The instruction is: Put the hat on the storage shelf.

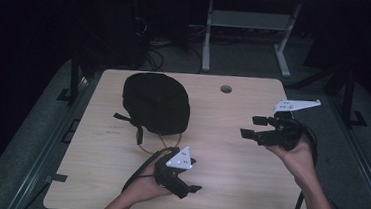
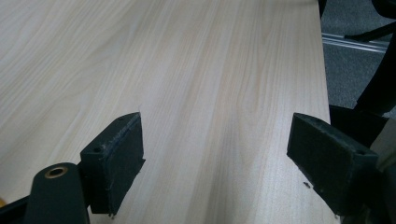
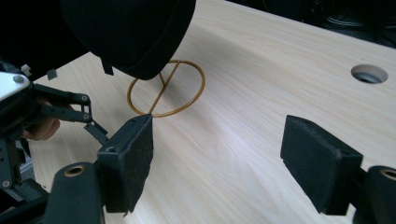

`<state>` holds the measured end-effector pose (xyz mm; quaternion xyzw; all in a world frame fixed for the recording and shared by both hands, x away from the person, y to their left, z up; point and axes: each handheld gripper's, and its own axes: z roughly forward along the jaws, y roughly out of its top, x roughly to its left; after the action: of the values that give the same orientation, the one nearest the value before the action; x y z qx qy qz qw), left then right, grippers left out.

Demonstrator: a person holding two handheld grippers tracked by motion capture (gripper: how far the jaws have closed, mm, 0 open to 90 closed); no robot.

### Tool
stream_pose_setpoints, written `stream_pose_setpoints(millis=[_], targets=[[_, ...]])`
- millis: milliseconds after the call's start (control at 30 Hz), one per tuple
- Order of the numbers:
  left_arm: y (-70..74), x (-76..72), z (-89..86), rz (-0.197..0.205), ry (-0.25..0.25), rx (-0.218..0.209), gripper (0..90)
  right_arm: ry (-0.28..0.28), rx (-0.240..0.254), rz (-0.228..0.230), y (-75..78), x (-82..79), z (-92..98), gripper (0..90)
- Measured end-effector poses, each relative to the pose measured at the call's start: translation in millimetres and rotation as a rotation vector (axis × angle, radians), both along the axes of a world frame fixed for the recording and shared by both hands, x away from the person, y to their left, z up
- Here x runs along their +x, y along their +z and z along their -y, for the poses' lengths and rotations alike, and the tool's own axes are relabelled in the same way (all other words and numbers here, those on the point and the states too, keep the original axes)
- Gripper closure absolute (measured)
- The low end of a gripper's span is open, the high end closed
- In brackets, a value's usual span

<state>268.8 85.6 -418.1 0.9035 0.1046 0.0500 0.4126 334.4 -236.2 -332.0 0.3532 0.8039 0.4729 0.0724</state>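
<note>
wooden table (image 1: 247, 189) with round hole (image 1: 226, 89)

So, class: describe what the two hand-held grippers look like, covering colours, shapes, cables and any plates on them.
The left gripper and right gripper are black, each with two blocky, flat-faced black pads. Brass-coloured rings sit at the jaw pivots. A grey three-cornered plate with small dots tops each one, and a black cable trails back from each. The forearms show no sleeves.

Probably a lab: my wooden bench (image 1: 247, 189) with a cable hole (image 1: 226, 89), tangled cables (image 1: 152, 52) and desk frames (image 1: 245, 24) behind, dimly lit.
</note>
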Motion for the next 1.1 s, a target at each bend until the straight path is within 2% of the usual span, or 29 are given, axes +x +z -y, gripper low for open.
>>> stream_pose_setpoints(millis=[300, 667, 1100], targets=[[-0.8, 0.3, 0.0, 0.002, -0.001, 0.003, 18.0, -0.028, -0.008, -0.020, -14.5, -9.3, 10.9, 24.9], [-2.3, -0.9, 1.5, 0.003, -0.003, 0.006, 17.9, -0.055, -0.018, -0.021, -28.0, -22.5, 26.4, 24.9], [-4.0, -0.4, 1.1, 0.001, -0.002, 0.013, 17.9, -0.092, -0.015, -0.045, -51.9, -37.5, 41.1, 24.8]])
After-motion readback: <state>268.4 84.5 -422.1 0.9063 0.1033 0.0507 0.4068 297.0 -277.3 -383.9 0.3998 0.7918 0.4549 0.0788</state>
